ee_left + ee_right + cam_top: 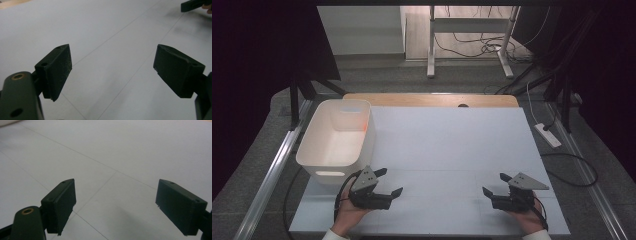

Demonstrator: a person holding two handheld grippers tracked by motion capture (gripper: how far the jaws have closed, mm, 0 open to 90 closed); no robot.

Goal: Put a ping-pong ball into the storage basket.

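The left gripper (391, 182) has its jaws wide apart and holds nothing. The right gripper (495, 184) is spread wide too, with nothing in it. Both are black and hard, near the front edge of the smooth white table (452, 145). A white plastic bin (337, 137) with rounded corners sits at the left edge, just beside the left gripper.

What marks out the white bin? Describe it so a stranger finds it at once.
Start from the white table and go to its left edge. There stands the white bin, a deep tub with rounded corners and a slot handle in its near wall, just beyond the open left claw. It is the one container on the table.
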